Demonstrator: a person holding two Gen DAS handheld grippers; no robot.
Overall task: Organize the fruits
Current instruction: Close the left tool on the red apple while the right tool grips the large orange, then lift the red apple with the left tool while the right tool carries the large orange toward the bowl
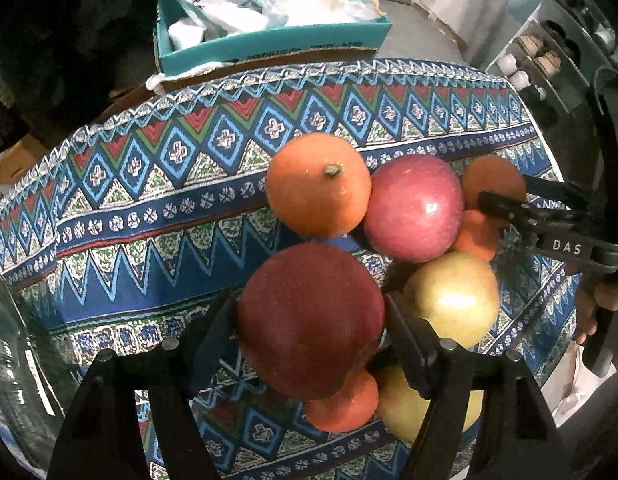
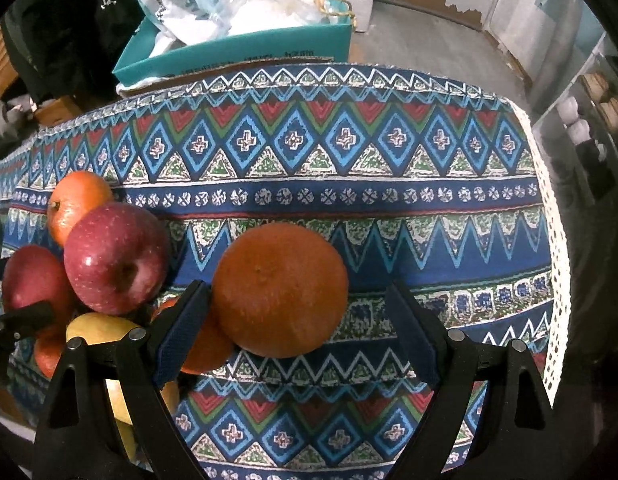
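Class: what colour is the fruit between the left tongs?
Dark red apple, clearest in the left wrist view.

A teal box (image 2: 245,50) sits behind the patterned tablecloth (image 2: 349,200); grey floor (image 2: 421,44) beyond.

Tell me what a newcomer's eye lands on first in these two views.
First, the dark red apple clamped between the left gripper pads at the bottom of the left view, amid a heap of apples and oranges. Next, the big orange between the open right gripper fingers. Under everything lies the bright patterned tablecloth.
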